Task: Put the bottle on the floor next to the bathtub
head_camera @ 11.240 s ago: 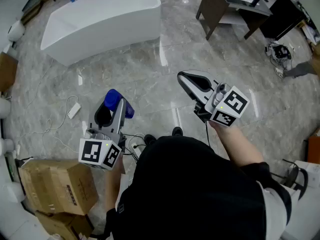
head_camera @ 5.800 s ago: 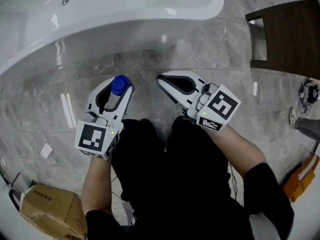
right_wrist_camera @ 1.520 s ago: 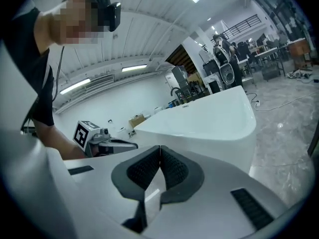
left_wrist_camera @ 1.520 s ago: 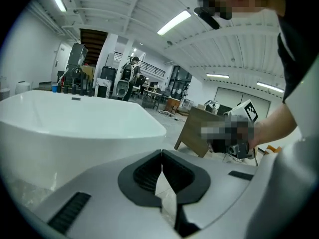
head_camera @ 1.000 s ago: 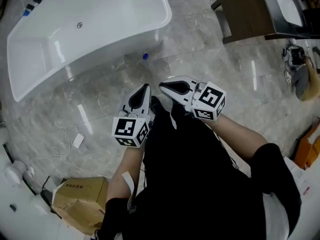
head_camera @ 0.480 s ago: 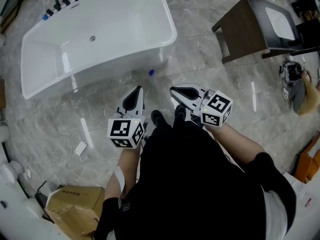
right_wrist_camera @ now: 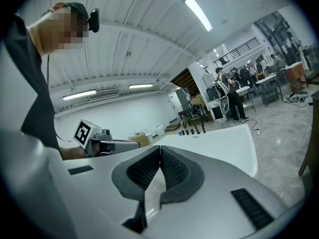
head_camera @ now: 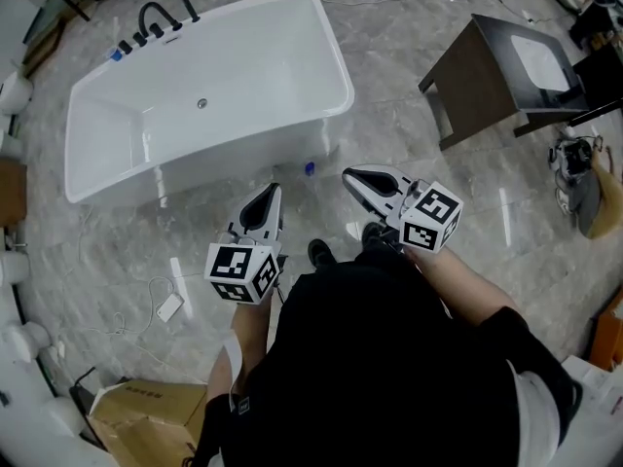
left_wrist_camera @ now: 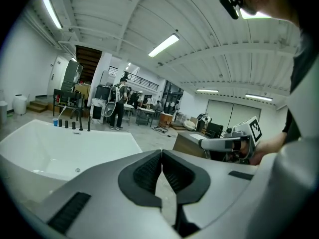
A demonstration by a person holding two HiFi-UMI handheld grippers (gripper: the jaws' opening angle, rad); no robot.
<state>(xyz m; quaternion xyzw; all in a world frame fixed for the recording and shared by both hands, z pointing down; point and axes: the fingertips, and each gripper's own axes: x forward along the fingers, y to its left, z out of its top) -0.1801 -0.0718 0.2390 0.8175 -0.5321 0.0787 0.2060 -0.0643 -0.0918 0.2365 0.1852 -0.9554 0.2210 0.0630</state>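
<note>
Seen from above, a person stands on a grey marbled floor [head_camera: 107, 232] with a gripper in each hand. A small bottle [head_camera: 310, 168] stands on the floor just beside the near wall of a white freestanding bathtub [head_camera: 243, 146], close to its right-hand corner; whether it touches the tub cannot be told. From this height only its round blue cap shows (the body beneath is hidden, and no label can be read).

The left gripper [head_camera: 273, 192] hangs above the floor, apart from the bottle, its jaws pressed together with nothing between them. The right gripper [head_camera: 350, 175], on the bottle's other side, also has its jaws together and empty. Each gripper carries a cube [head_camera: 241, 272] with black-and-white square patterns and no letters.

Black taps [head_camera: 161, 16] stand at the tub's far left end. A dark wooden washstand [head_camera: 467, 86] is at upper right. A cardboard box [head_camera: 146, 416] at lower left bears print too small to read. A white plug [head_camera: 170, 306] on a cable lies on the floor above it.
</note>
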